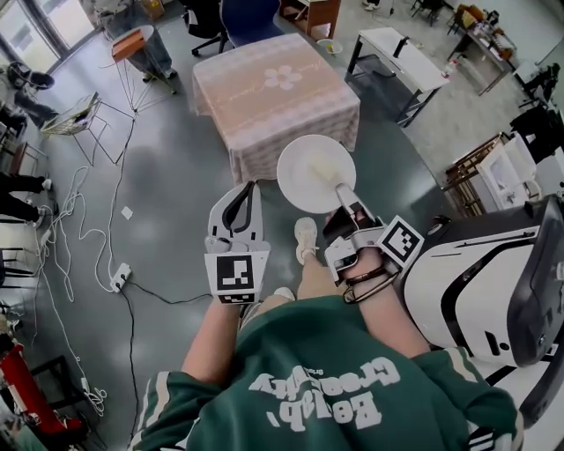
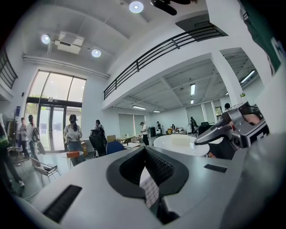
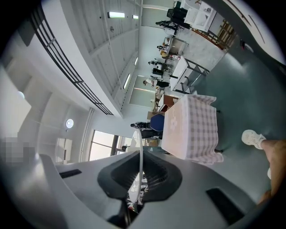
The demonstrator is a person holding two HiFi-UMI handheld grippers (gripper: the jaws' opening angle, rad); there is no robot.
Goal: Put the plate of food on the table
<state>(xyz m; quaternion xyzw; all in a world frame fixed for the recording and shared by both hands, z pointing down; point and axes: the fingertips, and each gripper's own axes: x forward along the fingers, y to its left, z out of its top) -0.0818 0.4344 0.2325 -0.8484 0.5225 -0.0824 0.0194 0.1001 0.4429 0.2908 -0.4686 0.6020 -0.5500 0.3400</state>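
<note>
So the plate (image 1: 308, 172) is in my right gripper (image 1: 345, 198), clamped by its near rim, and it's pretty much level. There's a pale heap of food (image 1: 328, 166) on it, a bit off-centre toward the gripper side. Can't tell what the food actually is, it's just a whitish lump from up here. In the right gripper view the plate shows edge-on as a thin white line running up between the two dark pads, with both jaws pressed onto it.

The plate isn't on the table (image 1: 273, 97) yet. From the head view it hangs in the air at the table's near side, overlapping the hanging edge of the pink checked cloth (image 1: 238, 154). That cloth has a white flower print in the middle.

My left gripper (image 1: 244, 189) is just beside the plate and level with it, holding nothing. Its jaws are drawn in to a thin slit, and in its own view I only see a sliver of checked pattern through the gap.

Below the plate is my shoe (image 1: 305, 236) on the grey floor. Further out there's a white desk (image 1: 401, 57) to the right of the table and a blue chair (image 1: 249, 18) behind it. Cables (image 1: 79, 220) trail off to the left, ending at a power strip (image 1: 121, 275).
</note>
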